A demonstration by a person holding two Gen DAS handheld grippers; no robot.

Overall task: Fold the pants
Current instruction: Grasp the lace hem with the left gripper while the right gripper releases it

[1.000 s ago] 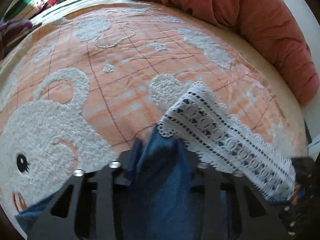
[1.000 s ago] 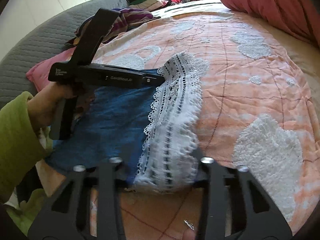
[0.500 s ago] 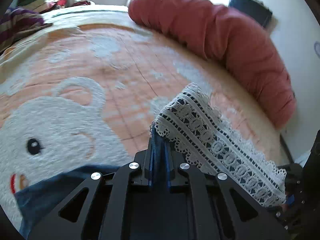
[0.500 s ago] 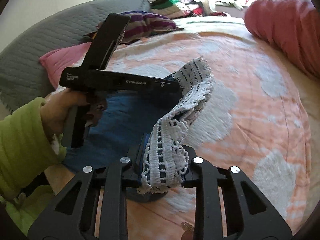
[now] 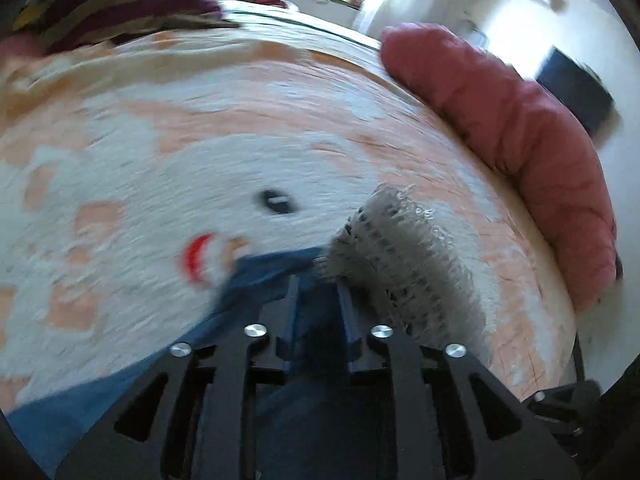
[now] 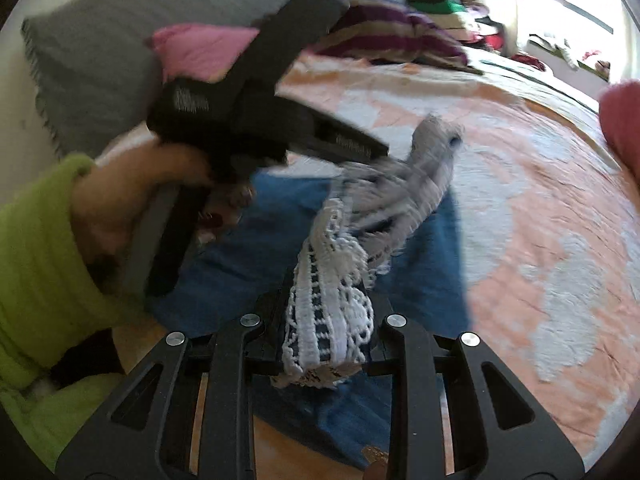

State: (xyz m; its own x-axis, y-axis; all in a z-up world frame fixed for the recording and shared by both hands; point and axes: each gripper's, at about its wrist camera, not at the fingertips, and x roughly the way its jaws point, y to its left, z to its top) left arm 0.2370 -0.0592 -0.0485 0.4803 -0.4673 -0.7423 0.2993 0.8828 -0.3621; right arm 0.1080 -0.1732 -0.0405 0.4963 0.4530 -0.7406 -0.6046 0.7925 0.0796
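Both tongs, left tongs (image 5: 316, 300) and right tongs (image 6: 326, 320), clamp lace-trimmed blue pants (image 6: 248, 256) above an orange bedspread (image 6: 520, 184); red bolster (image 5: 520, 136) at two o'clock

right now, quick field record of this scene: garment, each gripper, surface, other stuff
garment: blue pants with white lace hem, partly lifted
left hand-held gripper: shut on blue fabric beside the lace
right hand-held gripper: shut on the lace hem
surface: orange bedspread with white bear design
nearby: red duvet, pink pillow, striped clothing
image: motion-blurred
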